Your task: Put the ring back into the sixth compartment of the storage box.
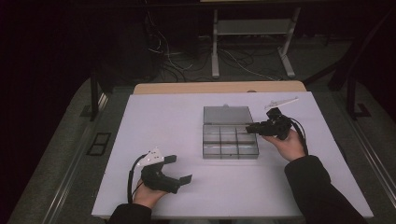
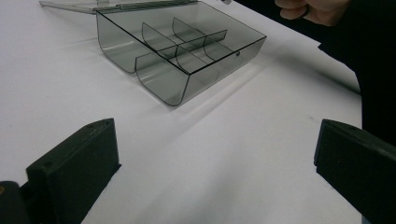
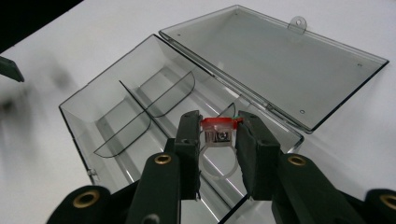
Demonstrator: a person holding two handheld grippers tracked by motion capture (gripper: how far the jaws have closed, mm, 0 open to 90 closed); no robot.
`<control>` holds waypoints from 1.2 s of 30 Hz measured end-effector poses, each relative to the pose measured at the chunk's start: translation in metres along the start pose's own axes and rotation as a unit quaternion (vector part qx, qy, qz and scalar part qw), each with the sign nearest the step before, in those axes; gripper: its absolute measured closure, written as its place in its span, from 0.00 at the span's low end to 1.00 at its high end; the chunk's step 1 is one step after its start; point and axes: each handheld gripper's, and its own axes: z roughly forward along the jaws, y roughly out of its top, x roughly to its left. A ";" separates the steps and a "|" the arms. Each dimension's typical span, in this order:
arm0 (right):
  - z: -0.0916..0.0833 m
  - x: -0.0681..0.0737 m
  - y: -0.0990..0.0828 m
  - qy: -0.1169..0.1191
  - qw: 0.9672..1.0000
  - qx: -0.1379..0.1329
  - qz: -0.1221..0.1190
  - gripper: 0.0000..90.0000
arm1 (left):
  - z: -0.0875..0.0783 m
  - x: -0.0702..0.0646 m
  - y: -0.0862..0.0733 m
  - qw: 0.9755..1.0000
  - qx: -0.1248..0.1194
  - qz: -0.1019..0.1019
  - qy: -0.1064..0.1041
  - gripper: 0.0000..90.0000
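- Right gripper view puts my right gripper (image 3: 218, 133) over the open compartment box (image 3: 107, 98), its jaws clamped on a small ring with a red top (image 3: 217, 135); the pads press on the red block from both sides and the pale band hangs below it between them.
- That ring hangs above the box's compartments at the end nearest the hinge, not resting on the floor of any cell as far as I can tell.
- The clear lid (image 3: 275, 60) lies flat on the table past the far edge of the box.
- From the high view, my right gripper (image 1: 254, 128) reaches in from the right to the box's (image 1: 230, 140) right edge, at the far row of cells.
- My left gripper (image 1: 180, 169) rests near the left front of the white table (image 1: 154, 121), well apart from the box, with its jaws spread wide and nothing between them.
- Left gripper view shows bare table between those two jaws, the box (image 2: 177, 51) farther off.
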 end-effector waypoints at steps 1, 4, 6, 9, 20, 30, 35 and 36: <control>0.001 -0.001 0.000 0.000 1.000 0.002 0.001 0.78 | 0.000 0.000 0.000 1.000 0.000 0.000 0.000 0.00; 0.006 -0.003 -0.001 -0.001 1.000 0.007 0.004 0.78 | 0.000 0.000 0.000 1.000 0.000 0.002 -0.001 0.00; 0.009 -0.003 -0.001 -0.002 1.000 0.011 0.004 0.78 | 0.001 0.000 0.000 1.000 0.001 0.001 -0.001 0.00; 0.013 -0.004 -0.001 -0.003 1.000 0.019 0.001 0.78 | 0.001 0.000 0.000 1.000 0.002 0.001 -0.002 0.00; 0.028 -0.002 -0.003 -0.007 0.999 0.039 -0.005 0.76 | 0.002 -0.001 0.001 1.000 0.002 0.003 -0.007 0.00; 0.022 0.002 -0.002 -0.013 0.999 0.032 -0.005 0.67 | 0.002 -0.001 0.001 1.000 0.004 0.001 -0.010 0.00; 0.015 0.004 0.000 -0.009 1.000 0.027 -0.006 0.59 | 0.000 -0.001 0.002 1.000 0.007 0.003 -0.018 0.00; 0.013 0.005 0.000 -0.007 1.000 0.025 -0.005 0.57 | 0.000 -0.002 0.003 1.000 0.010 0.004 -0.018 0.00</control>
